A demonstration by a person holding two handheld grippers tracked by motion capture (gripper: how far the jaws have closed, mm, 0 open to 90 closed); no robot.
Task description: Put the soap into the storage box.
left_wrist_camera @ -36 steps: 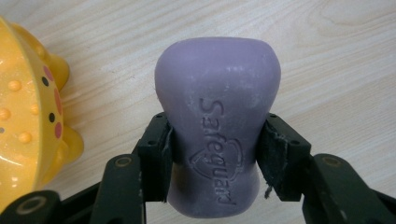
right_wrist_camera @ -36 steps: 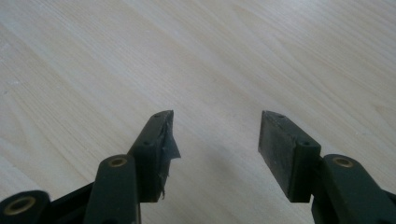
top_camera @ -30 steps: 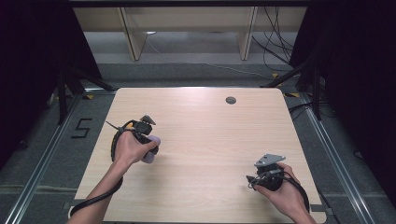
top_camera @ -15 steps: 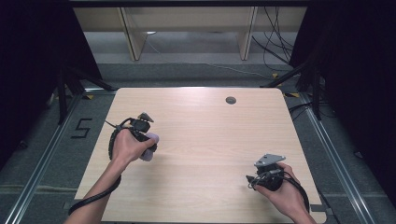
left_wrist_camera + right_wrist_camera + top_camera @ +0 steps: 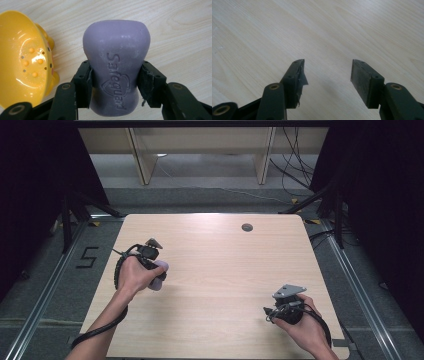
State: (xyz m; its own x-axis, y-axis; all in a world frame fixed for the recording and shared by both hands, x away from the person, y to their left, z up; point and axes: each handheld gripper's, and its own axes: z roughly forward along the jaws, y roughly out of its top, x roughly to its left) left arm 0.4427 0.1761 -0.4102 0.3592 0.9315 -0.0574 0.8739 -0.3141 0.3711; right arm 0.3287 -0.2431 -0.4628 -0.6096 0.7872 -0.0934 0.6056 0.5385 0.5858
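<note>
a purple waisted bar of soap (image 5: 116, 70) is pinched at its waist by the left gripper (image 5: 115, 82), just beside a glossy yellow plastic soap dish (image 5: 23, 62), and should be lowered squarely while the right gripper (image 5: 327, 80), gaping empty, is kept well apart from the dish.

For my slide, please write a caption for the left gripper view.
Left gripper clamps a purple soap bar beside a yellow perforated dish.
</note>
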